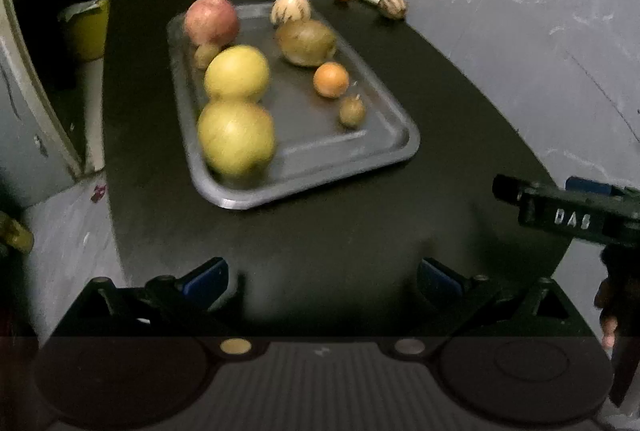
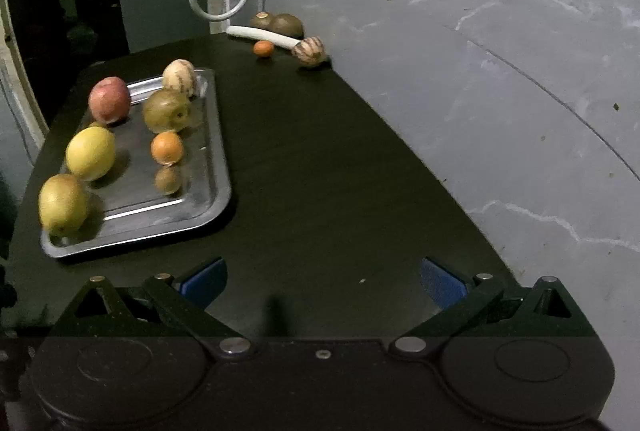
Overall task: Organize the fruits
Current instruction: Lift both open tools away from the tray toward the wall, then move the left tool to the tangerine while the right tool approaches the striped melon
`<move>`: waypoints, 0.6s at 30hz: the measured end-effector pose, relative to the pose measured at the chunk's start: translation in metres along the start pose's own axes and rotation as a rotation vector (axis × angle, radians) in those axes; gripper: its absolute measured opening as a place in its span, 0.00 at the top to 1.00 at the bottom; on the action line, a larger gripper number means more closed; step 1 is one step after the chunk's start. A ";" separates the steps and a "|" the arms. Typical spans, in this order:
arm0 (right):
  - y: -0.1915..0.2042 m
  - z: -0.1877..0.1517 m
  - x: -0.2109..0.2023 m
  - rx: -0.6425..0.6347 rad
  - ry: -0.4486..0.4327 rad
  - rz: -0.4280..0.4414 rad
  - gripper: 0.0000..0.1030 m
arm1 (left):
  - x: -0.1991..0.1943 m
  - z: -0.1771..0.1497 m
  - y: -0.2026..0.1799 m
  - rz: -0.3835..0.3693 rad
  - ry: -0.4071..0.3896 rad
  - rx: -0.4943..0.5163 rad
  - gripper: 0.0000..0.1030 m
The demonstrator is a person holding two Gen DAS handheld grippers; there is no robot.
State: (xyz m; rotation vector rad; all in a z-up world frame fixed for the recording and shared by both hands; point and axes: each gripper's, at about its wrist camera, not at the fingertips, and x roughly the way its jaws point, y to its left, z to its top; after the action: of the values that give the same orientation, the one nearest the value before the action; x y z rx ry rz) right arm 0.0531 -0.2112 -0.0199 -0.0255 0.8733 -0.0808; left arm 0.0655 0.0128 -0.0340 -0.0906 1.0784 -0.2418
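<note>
both the left gripper (image 1: pixel 322 277) and right gripper (image 2: pixel 324 277) gape wide and empty over a dark table (image 2: pixel 320 171), where a steel tray (image 2: pixel 218 167) at ten o'clock holds eight fruits, while four stray fruits (image 2: pixel 308 49) at twelve o'clock could roll off if nudged.

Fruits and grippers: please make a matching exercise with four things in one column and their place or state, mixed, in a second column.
1. red apple
2. small orange fruit
3. left gripper
4. striped fruit

a. open, empty
b. far table edge, right of white tube
c. on table, in front of white tube
d. on tray

Pairs: 1-d, 2-c, 3-a, 4-b
</note>
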 end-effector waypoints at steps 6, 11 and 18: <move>-0.013 0.013 0.018 0.006 -0.027 -0.039 0.01 | 0.012 0.032 -0.013 -0.009 -0.037 0.015 0.01; -0.019 0.023 0.031 0.007 -0.111 -0.043 0.01 | 0.027 0.068 -0.015 0.010 -0.054 -0.018 0.01; -0.014 0.059 0.068 -0.003 -0.174 0.012 0.01 | 0.053 0.142 -0.012 0.039 -0.103 -0.013 0.01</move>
State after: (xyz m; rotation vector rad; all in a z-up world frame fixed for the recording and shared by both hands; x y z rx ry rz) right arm 0.1408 -0.2318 -0.0335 -0.0295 0.6996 -0.0647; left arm 0.2128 -0.0182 -0.0105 -0.0930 0.9789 -0.1929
